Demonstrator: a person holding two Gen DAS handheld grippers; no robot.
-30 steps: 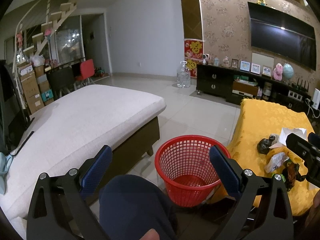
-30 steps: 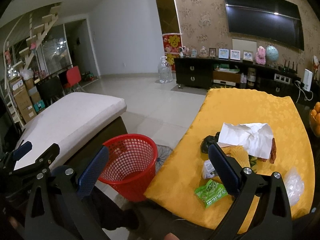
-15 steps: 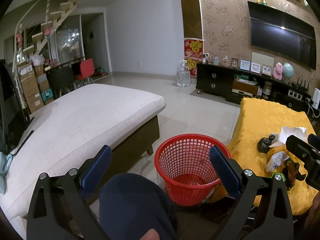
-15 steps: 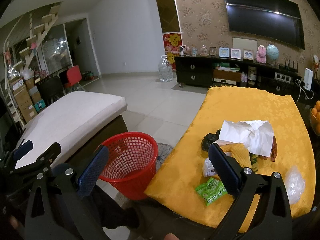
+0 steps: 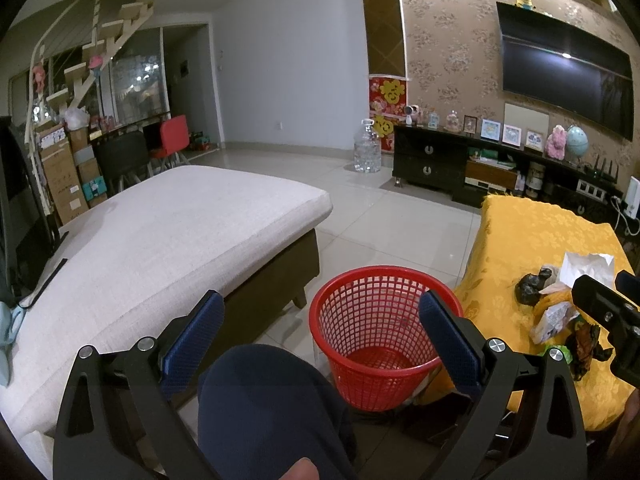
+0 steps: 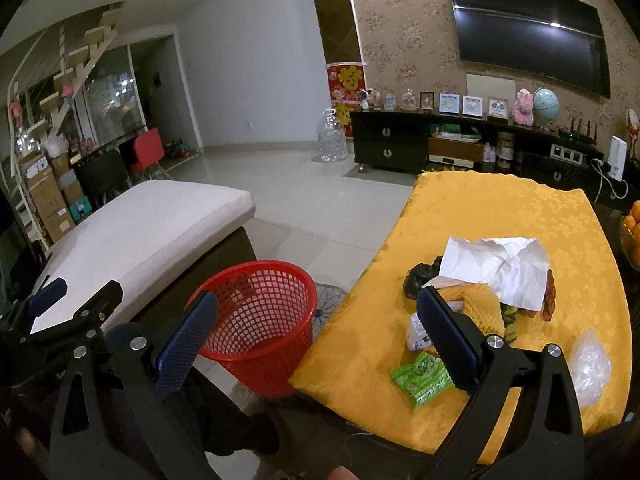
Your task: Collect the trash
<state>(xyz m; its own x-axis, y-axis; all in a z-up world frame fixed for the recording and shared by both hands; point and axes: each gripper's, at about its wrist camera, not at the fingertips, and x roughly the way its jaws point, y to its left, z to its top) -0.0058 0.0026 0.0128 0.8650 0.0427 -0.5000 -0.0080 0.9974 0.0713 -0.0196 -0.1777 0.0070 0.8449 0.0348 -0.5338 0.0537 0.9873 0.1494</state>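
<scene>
Little has changed over the last second. The right gripper (image 6: pixel 316 334) has eased slightly forward and down toward the trash on the surface (image 6: pixel 500 204), so the white paper (image 6: pixel 500 268) and green wrapper (image 6: pixel 422 376) sit a touch lower in its view. In the left view the basket (image 5: pixel 384 332) has barely shifted.

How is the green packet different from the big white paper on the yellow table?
The small green printed snack packet lies alone near the front edge of the yellow-clothed table; the large crumpled white paper sheet sits farther back, draped over other trash. The packet is bright green with a pattern, the paper plain white. The packet looks much smaller than the paper. Both rest on the table, outside the red plastic mesh basket.
</scene>
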